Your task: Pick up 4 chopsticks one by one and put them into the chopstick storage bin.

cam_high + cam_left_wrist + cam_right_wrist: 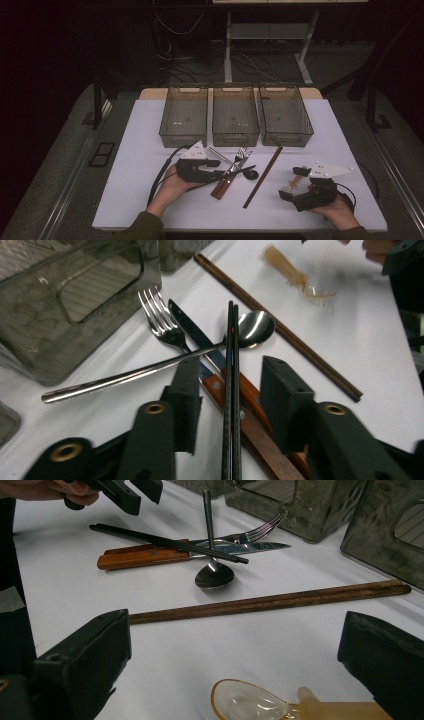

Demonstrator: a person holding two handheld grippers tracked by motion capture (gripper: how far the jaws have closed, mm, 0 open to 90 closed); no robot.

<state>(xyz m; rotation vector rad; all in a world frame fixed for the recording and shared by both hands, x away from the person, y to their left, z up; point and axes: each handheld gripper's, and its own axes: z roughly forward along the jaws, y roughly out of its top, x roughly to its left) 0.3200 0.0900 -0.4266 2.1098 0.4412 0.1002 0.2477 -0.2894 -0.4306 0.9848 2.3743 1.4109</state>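
Step in hand, as I read it: left tongs (227,405) picking the black chopsticks (231,365) off the cutlery pile. Jaws sit either side of the pair w/ a gap on both sides, so spread, not pinching yet. To do it well: keep both sticks centred btw the pads, squeeze so the two stay together, lift straight up. They cross over the spoon (252,329) handle and lie on the knife (197,337), w/ the fork (160,320) just beside, so dragging sideways would prob. scatter the rest.

Chopsticks: thin, black, glossy, two lying tight side by side, running straight out from btw the left jaws.

Right tongs (235,655): spread wide, nothing pinched; amber plastic spoon (260,705) lies btw and just below its jaws, brown chopsticks (270,600) ahead of them. Bins (235,114) sit beyond both tongs.
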